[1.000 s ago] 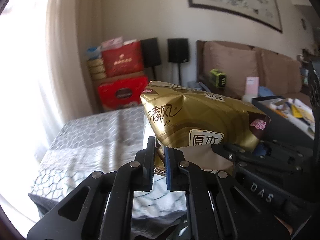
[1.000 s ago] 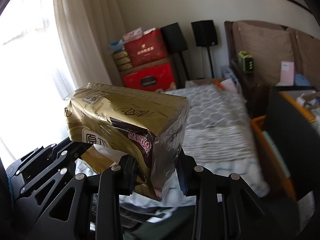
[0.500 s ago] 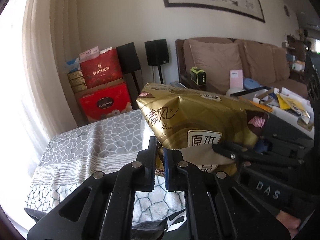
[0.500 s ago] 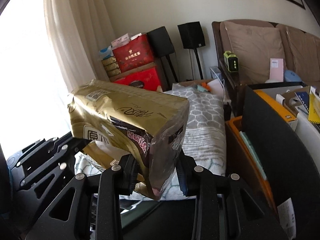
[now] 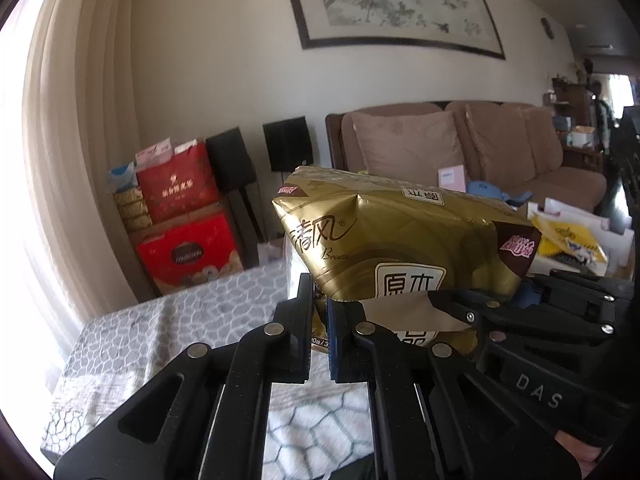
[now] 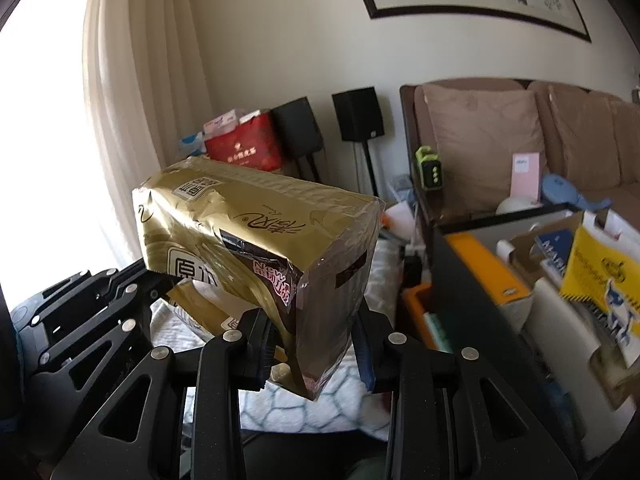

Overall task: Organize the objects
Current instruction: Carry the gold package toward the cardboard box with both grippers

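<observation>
Sofa [image 5: 460, 148] and black box [image 6: 472, 280] of papers now swung into view past the patterned table [image 5: 180, 320], gold tissue pack [image 5: 400, 240] carried aloft, left tool [image 5: 319, 312] pinched on its flap, right tool [image 6: 312, 344] clamped across its end, likely bound for the box.

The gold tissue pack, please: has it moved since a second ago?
Yes. The gold tissue pack, gripped at both ends, has swung rightward: it then fronted the curtain and red boxes, and now nears the black bin.
</observation>
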Tool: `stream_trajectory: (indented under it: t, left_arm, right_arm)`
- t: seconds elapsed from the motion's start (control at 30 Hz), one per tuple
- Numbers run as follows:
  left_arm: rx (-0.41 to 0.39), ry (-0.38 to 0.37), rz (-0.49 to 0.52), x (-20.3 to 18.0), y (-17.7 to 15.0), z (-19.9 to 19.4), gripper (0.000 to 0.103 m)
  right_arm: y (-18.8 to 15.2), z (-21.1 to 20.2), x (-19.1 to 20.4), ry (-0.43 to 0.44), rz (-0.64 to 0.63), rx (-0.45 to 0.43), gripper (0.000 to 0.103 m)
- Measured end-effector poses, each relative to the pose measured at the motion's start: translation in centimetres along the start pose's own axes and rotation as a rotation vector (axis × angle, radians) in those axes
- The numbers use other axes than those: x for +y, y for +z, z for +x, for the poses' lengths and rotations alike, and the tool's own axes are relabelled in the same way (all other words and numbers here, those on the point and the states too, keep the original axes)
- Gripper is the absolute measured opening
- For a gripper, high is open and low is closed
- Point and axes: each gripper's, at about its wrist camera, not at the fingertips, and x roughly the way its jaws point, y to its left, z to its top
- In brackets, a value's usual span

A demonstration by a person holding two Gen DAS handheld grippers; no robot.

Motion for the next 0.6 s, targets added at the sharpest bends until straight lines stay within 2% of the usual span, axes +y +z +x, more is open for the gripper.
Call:
stream_trajectory:
  t: [0.13,0.6]
  left_arm:
    - [-0.022,-0.010,-0.004,-0.8,0.8,0.2,0.006]
    - [-0.068,-0.045,0.006,-2.0,2.5,0.3,0.006]
  right_arm:
    - [0.6,-0.6,-1.2,-0.013,0.015,-0.018,0.033]
    - [2.0,-2.4,-1.6,-0.059,-0.025,-0.072,0.033]
